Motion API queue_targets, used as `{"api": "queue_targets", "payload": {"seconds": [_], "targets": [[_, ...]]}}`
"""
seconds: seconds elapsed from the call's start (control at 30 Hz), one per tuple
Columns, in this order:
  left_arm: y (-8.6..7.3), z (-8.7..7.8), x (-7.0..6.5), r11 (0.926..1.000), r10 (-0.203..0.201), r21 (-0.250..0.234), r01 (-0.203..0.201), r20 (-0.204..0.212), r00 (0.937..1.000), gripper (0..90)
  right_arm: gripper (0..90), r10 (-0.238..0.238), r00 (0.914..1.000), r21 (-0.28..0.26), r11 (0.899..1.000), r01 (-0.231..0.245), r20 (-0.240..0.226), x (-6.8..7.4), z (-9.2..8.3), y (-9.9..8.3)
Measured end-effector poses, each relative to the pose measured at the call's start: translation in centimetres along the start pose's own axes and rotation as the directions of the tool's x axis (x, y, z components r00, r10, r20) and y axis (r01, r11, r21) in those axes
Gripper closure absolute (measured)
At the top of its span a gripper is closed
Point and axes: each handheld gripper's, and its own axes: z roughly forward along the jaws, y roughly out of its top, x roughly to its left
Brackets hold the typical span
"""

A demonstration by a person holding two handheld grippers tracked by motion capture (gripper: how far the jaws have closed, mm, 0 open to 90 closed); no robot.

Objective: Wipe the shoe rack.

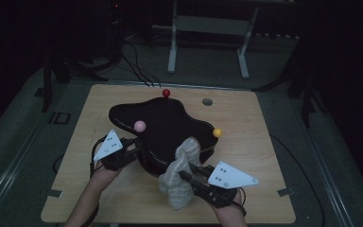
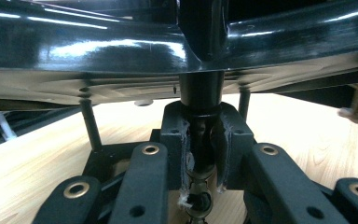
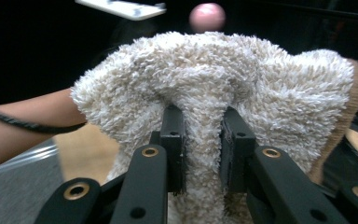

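Dim room, wooden table [image 1: 260, 142]: a glossy black curvy tray [image 1: 170, 127] on legs stands on it. Left gripper [image 2: 200, 154] fingers clamp one black leg [image 2: 200, 93]. Right gripper [image 3: 200, 149] fingers pinch a fold of beige towel [image 3: 214, 88] against the tray's near edge.

Can't really make out what the glossy black blob-shaped thing [image 1: 170, 125] is in this dark high view, its near edge around 5 o'clock buried under the fluffy towel [image 1: 182, 172], its top chopped off in the left gripper view, and that pink ball [image 3: 207, 17] just a blur.
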Motion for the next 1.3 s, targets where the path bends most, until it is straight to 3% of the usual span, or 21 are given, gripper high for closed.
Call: {"api": "queue_targets", "payload": {"seconds": [0.1, 0.2, 0.37, 0.57, 0.77, 1.0, 1.17, 1.3], "targets": [[0.0, 0.0, 0.1, 1.0, 0.0, -0.001, 0.0, 0.001, 1.0, 75.2, 74.5, 0.051, 0.9987, 0.003, 0.999, -0.051, -0.005, -0.6, 0.2, -1.2], [-0.1, 0.0, 0.1, 1.0, -0.002, -0.004, 0.002, 0.004, 1.0, 75.2, 74.2, 0.035, 0.9994, 0.021, 0.999, -0.035, 0.002, -0.6, 0.2, -2.0], [-0.1, 0.1, 0.0, 1.0, -0.002, -0.004, 0.002, 0.001, 1.0, 75.2, 74.1, 0.048, 0.9984, 0.026, 0.998, -0.049, 0.031, -1.7, -0.1, -1.7], [-0.1, 0.1, 0.1, 1.0, -0.002, -0.004, 0.002, 0.002, 1.0, 75.2, 74.2, 0.071, 0.9973, 0.047, 0.996, -0.072, 0.019, -1.8, 0.3, -3.0], [-0.1, 0.1, 0.1, 1.0, 0.004, -0.002, -0.004, 0.004, 1.0, 75.2, 74.2, 0.061, 0.9961, 0.03, 0.998, -0.063, 0.064, -3.1, -0.3, -1.7], [-0.1, 0.1, 0.2, 1.0, -0.001, -0.005, 0.001, 0.007, 1.0, 75.2, 74.6, 0.094, 0.9938, 0.059, 0.994, -0.097, 0.06, -3.3, 0.4, -3.4], [-0.1, 0.1, 0.2, 1.0, -0.001, -0.004, 0.001, 0.007, 1.0, 75.2, 74.5, 0.076, 0.9936, 0.052, 0.995, -0.08, 0.083, -4.0, 0.3, -2.4], [-0.1, 0.1, 0.3, 1.0, -0.006, -0.006, 0.006, 0.007, 1.0, 75.2, 75.0, 0.112, 0.99, 0.055, 0.992, -0.116, 0.086, -4.2, 0.9, -3.6]]}}
